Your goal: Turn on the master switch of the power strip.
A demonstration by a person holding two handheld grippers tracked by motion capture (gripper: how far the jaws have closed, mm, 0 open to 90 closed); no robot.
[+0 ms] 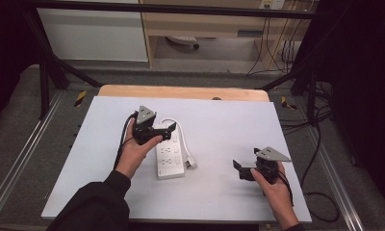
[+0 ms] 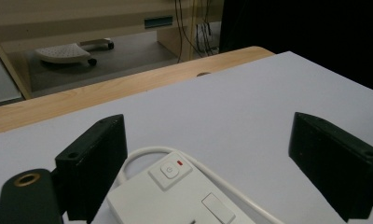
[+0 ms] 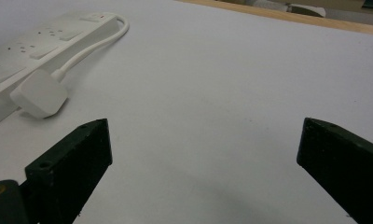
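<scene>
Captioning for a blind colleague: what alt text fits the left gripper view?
The left gripper holds its black jaws open above the switch end of a white power strip, whose cord loops round it on the pale table.

In the left gripper view the power strip (image 2: 175, 196) runs off the bottom edge, its sockets unseen
</scene>
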